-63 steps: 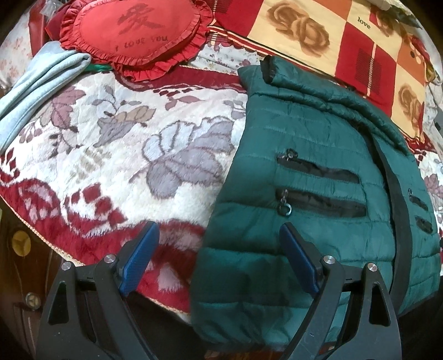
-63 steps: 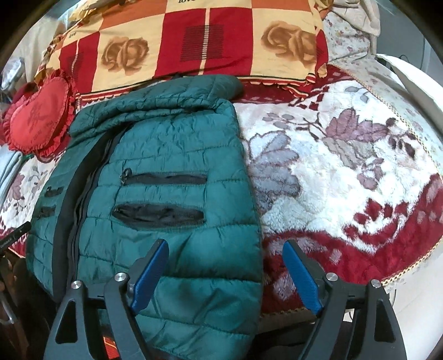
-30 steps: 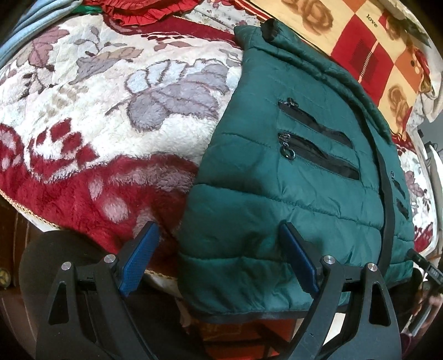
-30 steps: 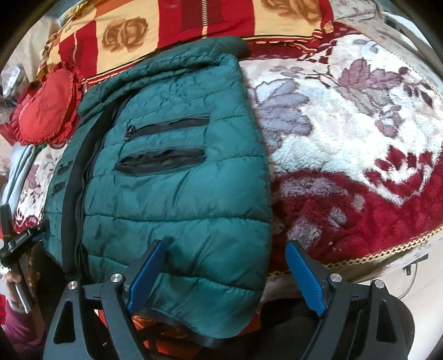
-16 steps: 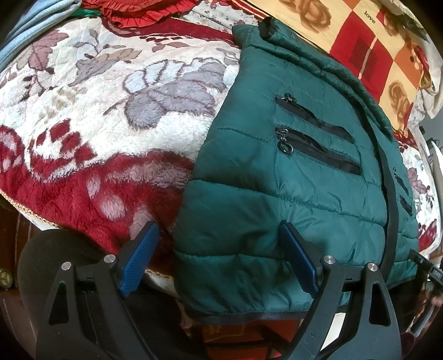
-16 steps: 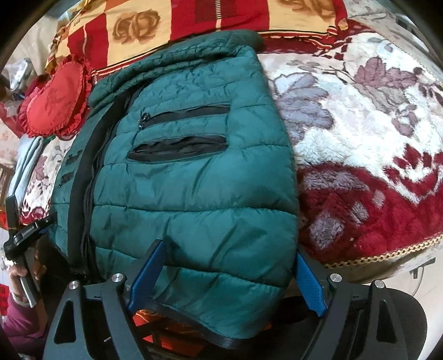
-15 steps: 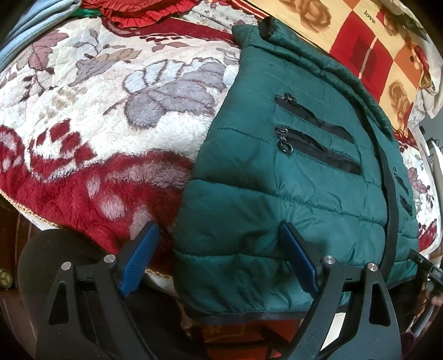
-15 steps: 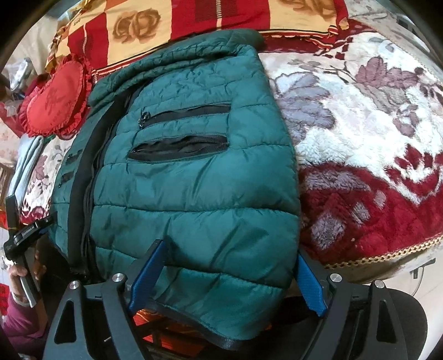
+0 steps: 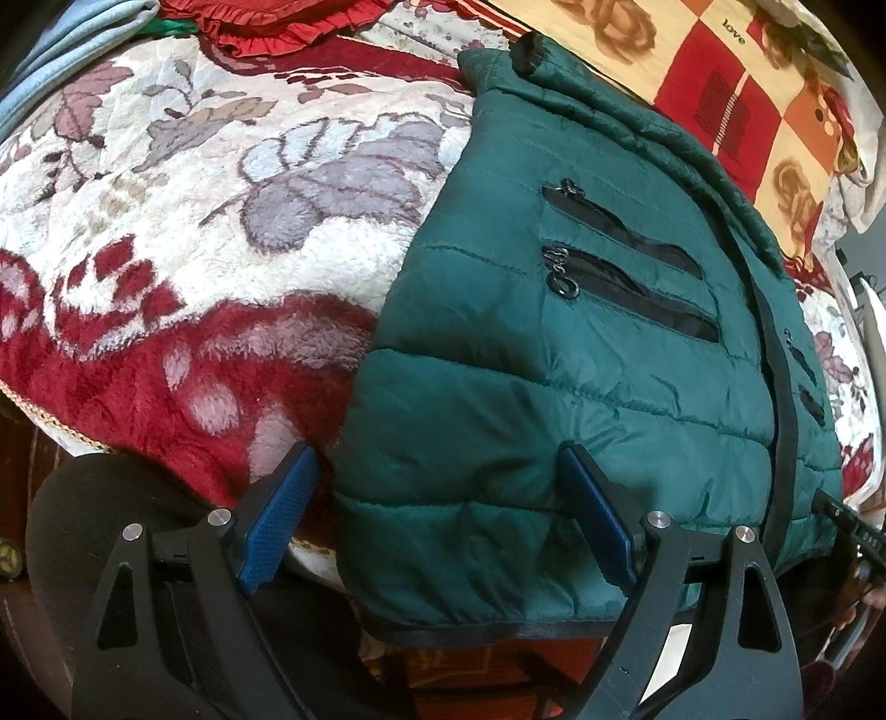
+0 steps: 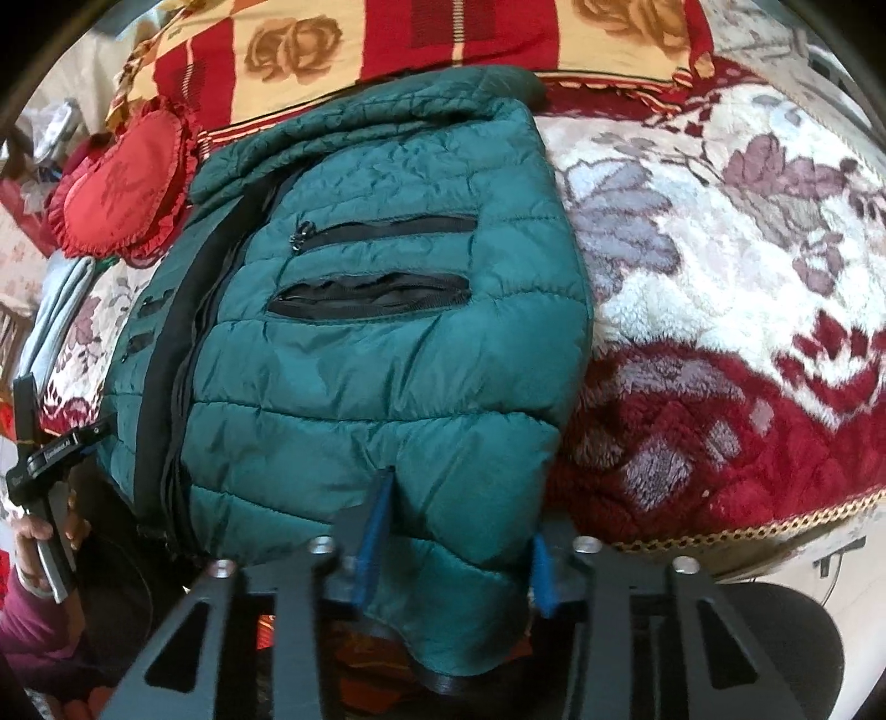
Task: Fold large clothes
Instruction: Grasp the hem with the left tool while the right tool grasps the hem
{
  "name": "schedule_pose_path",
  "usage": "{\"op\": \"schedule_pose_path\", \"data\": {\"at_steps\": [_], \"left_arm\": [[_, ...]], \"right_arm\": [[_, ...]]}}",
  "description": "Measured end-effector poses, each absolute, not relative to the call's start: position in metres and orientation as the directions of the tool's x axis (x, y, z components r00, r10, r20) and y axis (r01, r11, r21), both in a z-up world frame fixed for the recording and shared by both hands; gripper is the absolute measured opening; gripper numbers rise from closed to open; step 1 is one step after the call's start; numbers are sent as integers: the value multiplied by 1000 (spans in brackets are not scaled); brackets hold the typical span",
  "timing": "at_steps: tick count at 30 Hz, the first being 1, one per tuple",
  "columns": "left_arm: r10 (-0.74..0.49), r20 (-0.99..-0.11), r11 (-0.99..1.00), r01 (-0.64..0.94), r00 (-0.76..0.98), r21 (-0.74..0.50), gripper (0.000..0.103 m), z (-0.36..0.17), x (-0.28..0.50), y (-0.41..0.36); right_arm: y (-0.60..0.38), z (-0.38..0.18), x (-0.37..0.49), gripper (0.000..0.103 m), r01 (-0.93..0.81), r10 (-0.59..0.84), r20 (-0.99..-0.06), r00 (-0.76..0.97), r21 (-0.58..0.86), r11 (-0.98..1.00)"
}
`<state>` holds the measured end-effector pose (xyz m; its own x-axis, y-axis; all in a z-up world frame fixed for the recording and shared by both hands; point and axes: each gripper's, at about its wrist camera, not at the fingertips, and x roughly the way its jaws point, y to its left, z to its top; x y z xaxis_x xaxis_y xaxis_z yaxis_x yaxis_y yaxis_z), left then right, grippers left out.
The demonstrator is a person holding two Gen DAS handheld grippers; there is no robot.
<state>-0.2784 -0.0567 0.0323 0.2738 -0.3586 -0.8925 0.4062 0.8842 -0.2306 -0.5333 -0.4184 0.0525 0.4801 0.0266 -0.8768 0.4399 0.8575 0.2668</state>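
A dark green quilted puffer jacket (image 9: pixel 581 354) lies front up on a floral blanket, its hem hanging over the bed's near edge. It fills the middle of the right wrist view (image 10: pixel 376 343) too. My left gripper (image 9: pixel 437 515) is open, its blue pads (image 9: pixel 277 509) straddling the jacket's left hem corner without pinching it. My right gripper (image 10: pixel 454 559) is closing on the jacket's right hem corner, and the fabric bunches between its blue pads (image 10: pixel 374 531).
The red and white floral blanket (image 9: pixel 166 232) covers the bed. A red heart cushion (image 10: pixel 122 188) and folded light blue cloth (image 10: pixel 55 310) lie at the far left. A red and yellow rose-print quilt (image 10: pixel 421 39) lies behind the jacket. The left gripper's handle (image 10: pixel 39 443) shows at the left edge.
My right gripper's fingers have closed in from wide open onto the jacket's right hem corner. Both grippers have moved closer to the hem. The left gripper stays open.
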Motion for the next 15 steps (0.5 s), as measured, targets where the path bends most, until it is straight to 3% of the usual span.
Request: {"op": "schedule_pose_path", "data": {"at_steps": [2, 8, 9, 15], "left_arm": [[-356, -894, 880, 419, 274, -222, 85, 32, -280, -60], [-349, -883, 862, 477, 315, -171, 26, 49, -290, -66], [-348, -880, 861, 482, 323, -163, 20, 53, -291, -66], [-433, -844, 836, 491, 317, -245, 13, 82, -282, -57]], "right_arm": [[-418, 57, -534, 28, 424, 23, -871, 490, 261, 867], [-418, 80, -538, 20, 383, 29, -842, 538, 275, 882], [-418, 85, -539, 19, 377, 33, -833, 552, 285, 881], [-427, 116, -540, 17, 346, 73, -773, 631, 364, 865]]}}
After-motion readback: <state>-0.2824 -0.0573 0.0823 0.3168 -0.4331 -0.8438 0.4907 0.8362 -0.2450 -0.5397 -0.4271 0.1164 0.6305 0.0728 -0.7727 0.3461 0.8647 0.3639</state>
